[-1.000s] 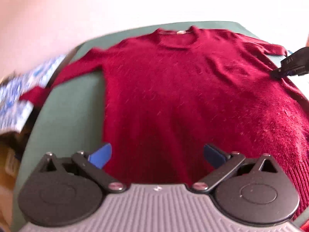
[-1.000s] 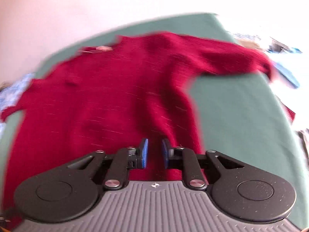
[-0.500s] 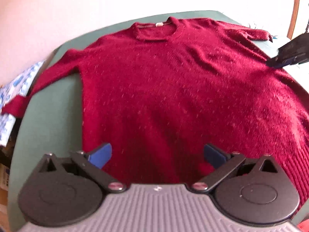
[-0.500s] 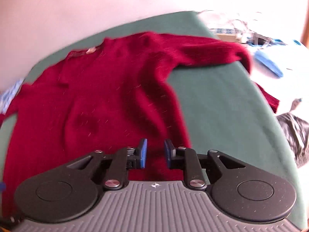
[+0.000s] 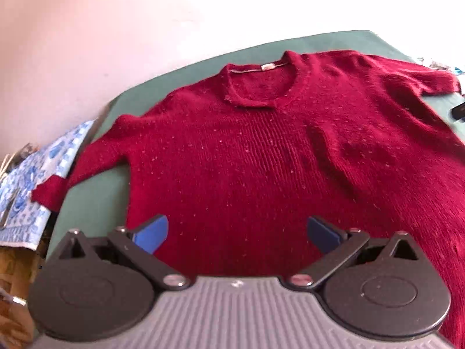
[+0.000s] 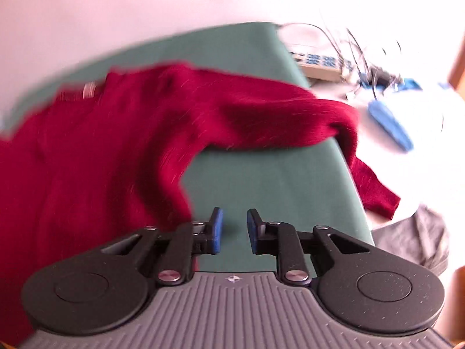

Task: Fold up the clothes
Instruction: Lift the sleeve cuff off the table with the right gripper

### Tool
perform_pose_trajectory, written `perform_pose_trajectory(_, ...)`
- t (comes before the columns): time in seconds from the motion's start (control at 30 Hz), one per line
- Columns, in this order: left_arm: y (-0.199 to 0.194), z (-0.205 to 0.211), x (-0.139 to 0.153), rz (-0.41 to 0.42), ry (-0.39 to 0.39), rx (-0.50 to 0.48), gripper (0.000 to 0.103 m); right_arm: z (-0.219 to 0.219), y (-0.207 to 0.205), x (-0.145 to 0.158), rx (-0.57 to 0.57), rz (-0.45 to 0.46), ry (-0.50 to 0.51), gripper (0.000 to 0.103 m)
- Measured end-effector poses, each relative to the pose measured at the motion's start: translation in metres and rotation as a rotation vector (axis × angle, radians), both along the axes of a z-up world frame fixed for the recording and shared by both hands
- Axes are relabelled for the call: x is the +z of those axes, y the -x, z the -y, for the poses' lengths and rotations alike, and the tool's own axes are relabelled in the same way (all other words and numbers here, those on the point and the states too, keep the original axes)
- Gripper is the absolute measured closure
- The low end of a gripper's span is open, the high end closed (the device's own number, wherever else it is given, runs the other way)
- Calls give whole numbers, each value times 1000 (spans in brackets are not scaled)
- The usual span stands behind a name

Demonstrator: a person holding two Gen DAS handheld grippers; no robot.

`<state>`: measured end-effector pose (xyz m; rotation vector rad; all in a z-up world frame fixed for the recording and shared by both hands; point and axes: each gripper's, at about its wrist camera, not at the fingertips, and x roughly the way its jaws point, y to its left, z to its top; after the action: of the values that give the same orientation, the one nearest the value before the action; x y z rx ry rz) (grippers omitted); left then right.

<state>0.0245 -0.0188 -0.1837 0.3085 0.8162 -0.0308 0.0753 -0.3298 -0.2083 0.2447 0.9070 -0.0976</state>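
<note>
The left gripper [image 5: 237, 232] stands with its jaws wide apart and nothing between the blue pads; it hangs over the lower body of the red sweater [image 5: 261, 160] without gripping it. The right gripper [image 6: 234, 230] has its jaws parted by a narrow gap, also empty, with only the bare green table cover [image 6: 270, 180] showing between them, just beside the sweater's side edge.

The sweater lies front up and spread flat on the cover, neckline [image 5: 258, 87] toward the wall. This layout judges as preparation for folding: body smoothed, both sleeves out to the sides. The left sleeve [image 5: 84, 165] reaches the table edge, its cuff resting on a blue-patterned cloth [image 5: 35, 180]. The right sleeve [image 6: 276, 116] runs across the cover and its cuff [image 6: 375, 192] droops over the far edge, so it likely needs drawing in first.

No containers are visible. Off the table's right side lie a power strip with cables [image 6: 322, 64], a blue object [image 6: 389, 125] and a grey garment [image 6: 415, 238], loose, not binned.
</note>
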Motion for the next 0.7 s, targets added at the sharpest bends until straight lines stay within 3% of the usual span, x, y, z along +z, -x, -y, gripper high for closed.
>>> perform_pose_trajectory(0.03,-2,2,-3,-8,1,22,1,13,1,2,-12,10,-26,82)
perform_pose_trajectory(0.17,-3,10,-19,-44,17,87,1,60,5,-2,-47,15,25,82)
perform_pose_trajectory(0.23,2,14,-20,-17,6,106,1,92,7,-5,-97,12,51,81)
perform_pose_trajectory(0.43,5,14,-24,-4,27,145,1,187,6,-53,-250,-129,170,74)
perform_pose_trajectory(0.57,3,17,-24,-11,15,153,1,215,-2,-82,-316,-131,84,68)
perform_pose_trajectory(0.7,1,23,-24,-4,-28,142,1,203,-16,-99,-257,-130,66,58)
